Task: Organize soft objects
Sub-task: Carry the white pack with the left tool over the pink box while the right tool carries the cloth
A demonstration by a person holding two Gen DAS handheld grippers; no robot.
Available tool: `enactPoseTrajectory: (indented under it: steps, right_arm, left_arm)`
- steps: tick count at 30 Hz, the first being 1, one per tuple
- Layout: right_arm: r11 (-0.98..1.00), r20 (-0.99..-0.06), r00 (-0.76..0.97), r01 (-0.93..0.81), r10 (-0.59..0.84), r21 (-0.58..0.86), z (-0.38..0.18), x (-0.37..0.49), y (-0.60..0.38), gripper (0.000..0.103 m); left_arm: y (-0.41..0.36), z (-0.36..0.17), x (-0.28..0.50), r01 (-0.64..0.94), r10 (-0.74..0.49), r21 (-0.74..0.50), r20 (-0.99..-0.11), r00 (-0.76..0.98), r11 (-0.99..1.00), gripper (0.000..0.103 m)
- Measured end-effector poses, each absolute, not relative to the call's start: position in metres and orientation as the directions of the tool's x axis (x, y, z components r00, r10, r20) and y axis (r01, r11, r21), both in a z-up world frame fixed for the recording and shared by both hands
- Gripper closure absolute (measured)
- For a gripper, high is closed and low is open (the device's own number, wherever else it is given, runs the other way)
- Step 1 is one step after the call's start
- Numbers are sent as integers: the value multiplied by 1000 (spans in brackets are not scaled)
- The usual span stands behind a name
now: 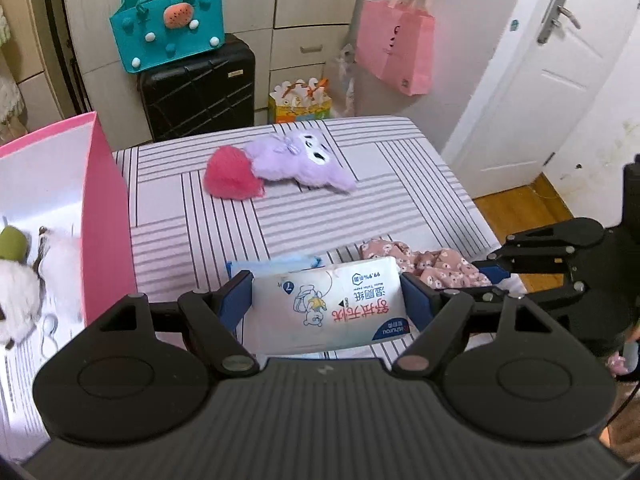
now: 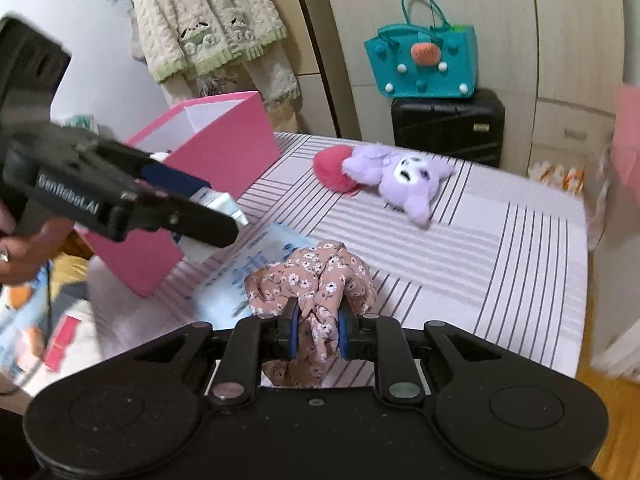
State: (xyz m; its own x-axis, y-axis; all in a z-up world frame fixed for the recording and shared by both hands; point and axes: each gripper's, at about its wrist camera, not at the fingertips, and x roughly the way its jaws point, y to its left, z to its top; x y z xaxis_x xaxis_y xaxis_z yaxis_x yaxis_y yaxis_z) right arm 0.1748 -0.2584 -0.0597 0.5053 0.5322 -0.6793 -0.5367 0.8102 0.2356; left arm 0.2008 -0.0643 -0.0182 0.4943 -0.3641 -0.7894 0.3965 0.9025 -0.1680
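While both tools grip soft goods, the sorting is mid-carry toward the box.

The left tool (image 1: 327, 304) clamps a white crinkly plastic wet-wipe pack (image 1: 326, 308); the right tool (image 2: 317, 336) pinches a bunched pink floral fabric scrunchie (image 2: 310, 280) just above the striped bed sheet (image 2: 500, 264). Next, I'd judge, each needs lifting over the rigid pink cardboard box (image 2: 224, 152) rim. A fluffy purple plush toy (image 1: 298, 158) waits beside a fuzzy red heart (image 1: 232, 178).

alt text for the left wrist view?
The left claw grips a wet wipes pack above a striped table, with an open pink box at left. A purple plush and red pompom lie farther back.
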Motion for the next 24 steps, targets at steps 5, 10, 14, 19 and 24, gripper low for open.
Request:
enactPoseTrajectory:
  steps: [5, 10, 14, 19, 24]
  right_arm:
    - [796, -683, 473, -539, 557, 276, -53, 159, -257, 80]
    - [775, -689, 433, -553, 581, 307, -45, 145, -252, 80]
    - [758, -699, 399, -571, 593, 317, -36, 134, -243, 80]
    - [739, -710, 367, -594, 601, 318, -24, 121, -228, 80]
    - [708, -707, 339, -631, 621, 319, -9, 108, -208, 80]
  left_arm:
    - [-56, -15, 179, 408, -375, -181, -800, 468, 895, 25]
    - [-44, -12, 160, 409, -380, -197, -817, 434, 891, 25]
    - [-33, -10, 147, 406, -376, -203, -832, 407, 891, 25]
    - [-11, -5, 127, 398, -381, -215, -831, 406, 892, 25]
    - [8, 7, 103, 398, -390, -214, -809, 439, 892, 25]
